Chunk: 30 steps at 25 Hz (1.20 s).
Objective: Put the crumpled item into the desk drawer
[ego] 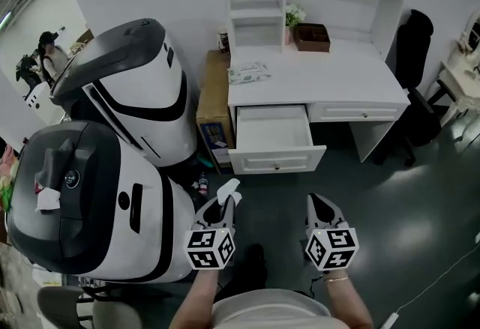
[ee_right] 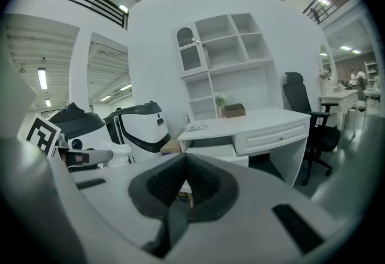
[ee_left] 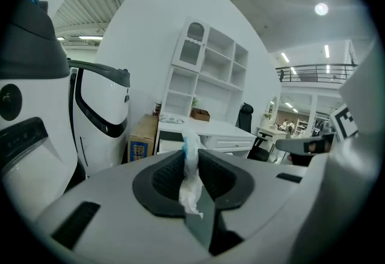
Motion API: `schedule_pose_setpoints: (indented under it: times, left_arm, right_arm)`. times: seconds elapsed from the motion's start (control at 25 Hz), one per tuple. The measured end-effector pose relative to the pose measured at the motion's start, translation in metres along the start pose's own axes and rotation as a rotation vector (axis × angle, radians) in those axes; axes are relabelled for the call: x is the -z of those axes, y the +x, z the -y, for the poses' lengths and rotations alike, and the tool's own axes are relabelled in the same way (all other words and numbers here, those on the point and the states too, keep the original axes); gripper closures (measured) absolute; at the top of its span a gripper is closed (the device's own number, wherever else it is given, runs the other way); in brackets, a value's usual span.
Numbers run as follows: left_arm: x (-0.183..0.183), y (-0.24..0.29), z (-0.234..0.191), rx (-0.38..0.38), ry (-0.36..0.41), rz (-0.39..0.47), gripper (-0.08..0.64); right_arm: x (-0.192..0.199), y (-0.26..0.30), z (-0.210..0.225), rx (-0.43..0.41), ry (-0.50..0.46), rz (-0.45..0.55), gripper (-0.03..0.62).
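Two big white-and-black machines fill left of frame. White desk upper centre; its left drawer pulled open, looks empty. Brown tray on desktop, contents unclear. Left gripper lower centre, jaws narrowed, pinching crumpled tissue. Right gripper alongside, jaws together, nothing between. Step, likely: carry. Next: reach forward over drawer, release.

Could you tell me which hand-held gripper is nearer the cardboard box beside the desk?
Left. The left hand-held gripper is in front of the cardboard box, slightly right; the right hand-held gripper is farther right, before the desk.
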State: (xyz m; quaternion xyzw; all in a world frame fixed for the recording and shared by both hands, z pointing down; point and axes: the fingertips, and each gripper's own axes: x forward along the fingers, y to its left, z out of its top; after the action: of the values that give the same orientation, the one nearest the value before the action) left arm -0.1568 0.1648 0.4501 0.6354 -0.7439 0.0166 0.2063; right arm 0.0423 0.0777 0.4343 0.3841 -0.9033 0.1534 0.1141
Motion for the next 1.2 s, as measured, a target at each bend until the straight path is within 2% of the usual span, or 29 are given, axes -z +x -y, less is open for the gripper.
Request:
schedule_pose_setpoints:
  times: [0.48,0.88,1.2]
  left_arm:
    - [-0.041,0.069,-0.042,0.027,-0.002,0.005,0.5]
    - [-0.055,0.103,-0.057,0.046,0.012,0.003,0.5]
    - [-0.066,0.136,-0.064,0.032,0.016,-0.001,0.5]
  right_arm:
    - [-0.035,0.079,0.001,0.037,-0.007,0.007,0.591]
    - [-0.047,0.11,0.01,0.066,0.0,0.02,0.591]
    - [-0.061,0.137,0.03,0.073,0.009,0.031,0.591]
